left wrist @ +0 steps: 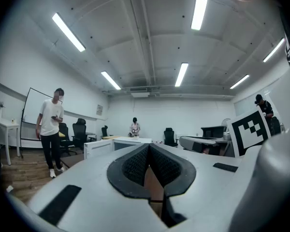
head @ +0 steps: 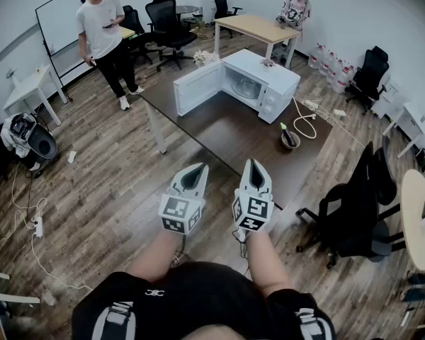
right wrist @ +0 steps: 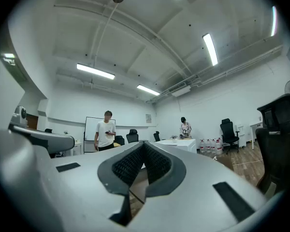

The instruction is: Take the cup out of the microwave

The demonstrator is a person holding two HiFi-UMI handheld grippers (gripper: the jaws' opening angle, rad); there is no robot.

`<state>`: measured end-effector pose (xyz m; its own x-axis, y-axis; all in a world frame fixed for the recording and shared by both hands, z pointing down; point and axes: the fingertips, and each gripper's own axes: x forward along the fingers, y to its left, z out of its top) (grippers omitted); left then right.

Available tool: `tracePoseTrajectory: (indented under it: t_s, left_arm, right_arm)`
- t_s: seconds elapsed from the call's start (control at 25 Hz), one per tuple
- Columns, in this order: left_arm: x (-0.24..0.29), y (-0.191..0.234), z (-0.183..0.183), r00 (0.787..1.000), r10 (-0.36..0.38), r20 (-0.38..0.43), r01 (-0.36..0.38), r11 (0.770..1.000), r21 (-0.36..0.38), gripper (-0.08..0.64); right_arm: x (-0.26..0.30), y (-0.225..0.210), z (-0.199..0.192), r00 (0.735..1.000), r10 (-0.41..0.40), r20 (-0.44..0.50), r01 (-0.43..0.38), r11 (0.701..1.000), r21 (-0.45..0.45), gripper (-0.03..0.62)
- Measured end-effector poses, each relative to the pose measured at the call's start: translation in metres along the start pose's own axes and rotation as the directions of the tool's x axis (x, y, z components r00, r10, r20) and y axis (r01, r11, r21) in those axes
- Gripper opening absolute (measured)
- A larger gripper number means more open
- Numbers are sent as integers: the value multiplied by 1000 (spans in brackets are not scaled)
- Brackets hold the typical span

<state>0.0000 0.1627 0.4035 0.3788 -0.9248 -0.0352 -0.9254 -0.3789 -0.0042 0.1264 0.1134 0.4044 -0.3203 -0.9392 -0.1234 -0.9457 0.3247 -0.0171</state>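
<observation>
**Spotter:** Since you're standing back from the table (head: 219,129), take the head view first. Where's the cup?

**Operator:** I see the cup (head: 248,88) inside the microwave (head: 269,83), which sits at the table's far end. Its door (head: 197,88) is swung wide open to the left. My left claw (head: 196,170) and right claw (head: 255,167) hang side by side off the near edge, well apart from the microwave. I'd judge the reach hasn't begun.

**Spotter:** How much room is there?

**Operator:** Bare tabletop runs from the near edge up to the microwave. A bowl (head: 290,139) and a cable (head: 306,122) lie by the right edge, with a black chair (head: 354,214) beyond it. I'd come in over the middle, clear of the door's edge, and spread one claw before entering the opening.

**Spotter:** What does the left gripper view show?

**Operator:** The pads meet at the tips and there's nothing between them.

**Spotter:** And the right gripper view?

**Operator:** It's the same there. The claw is closed tight and empty, aimed roughly level across the room.
</observation>
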Motion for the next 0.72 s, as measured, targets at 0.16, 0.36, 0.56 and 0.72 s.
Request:
tracePoseTrajectory:
  t_s: [0.16, 0.36, 0.56, 0.72]
  left_arm:
    - [-7, -3, -1, 1000, -1, -1, 1, 1000, -1, 0]
    - [-12, -1, -1, 1000, -6, 1, 6, 1000, -6, 0]
    - [-21, 7, -2, 1000, -18, 4, 18, 1000, -8, 0]
    - [-32, 20, -3, 999, -33, 8, 33, 999, -4, 0]
  right_arm:
    - [-6, 5, 2, 1000, 10, 9, -10, 1000, 20, -2]
    - [-7, 12, 3, 1000, 12, 12, -12, 1000, 18, -2]
    - [-10, 26, 0, 1000, 4, 5, -4, 1000, 16, -2]
    - [-10, 44, -2, 1000, -10, 6, 9, 1000, 17, -2]
